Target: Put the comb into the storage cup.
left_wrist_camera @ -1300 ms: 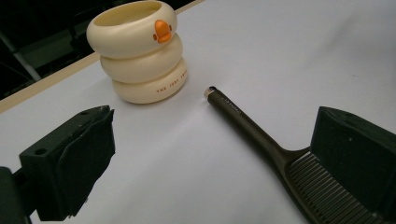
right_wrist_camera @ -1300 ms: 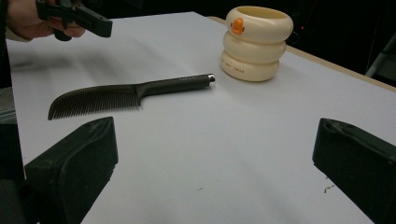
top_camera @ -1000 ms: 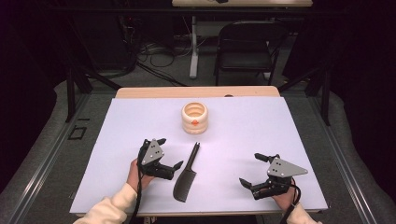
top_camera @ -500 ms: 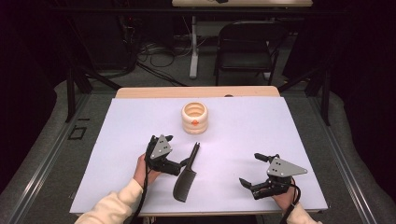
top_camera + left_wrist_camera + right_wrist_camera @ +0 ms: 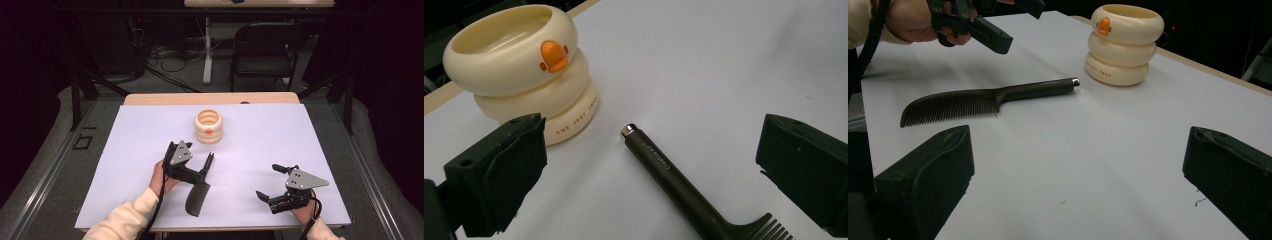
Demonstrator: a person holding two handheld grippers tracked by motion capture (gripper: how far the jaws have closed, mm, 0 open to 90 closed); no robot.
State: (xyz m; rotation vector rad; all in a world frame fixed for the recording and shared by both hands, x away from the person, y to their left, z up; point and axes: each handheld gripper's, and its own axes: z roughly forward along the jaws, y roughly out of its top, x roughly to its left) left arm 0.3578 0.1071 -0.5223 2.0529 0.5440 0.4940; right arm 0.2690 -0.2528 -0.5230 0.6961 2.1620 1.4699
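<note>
My left gripper [image 5: 200, 170] hangs over the handle of the dark comb [image 5: 198, 192], jaws spread wide and holding nothing; in the left gripper view its two black pads stand either side of the handle [image 5: 664, 172], well clear of it. The comb lies flat on the white table cover [image 5: 130, 150], handle end with its small metal cap [image 5: 627, 130] pointing toward the cream ringed cup with an orange duck mark [image 5: 208, 126], near it but not touching. The teeth [image 5: 948, 112] point back toward my side of the table.

My right gripper [image 5: 277, 182] rests low over bare cover to the right, well apart from the comb, jaws likewise wide and empty.

Handling, as I judge it: the comb looks like rigid moulded plastic, light, with a smooth matt handle that should neither flex nor crush under the pads. The teeth are thin and would bend or slip. I would close across the round handle, midway along its printed lettering, where it is thickest. Lying flat, it leaves little room beneath, so the pads must come down close to the cover.
</note>
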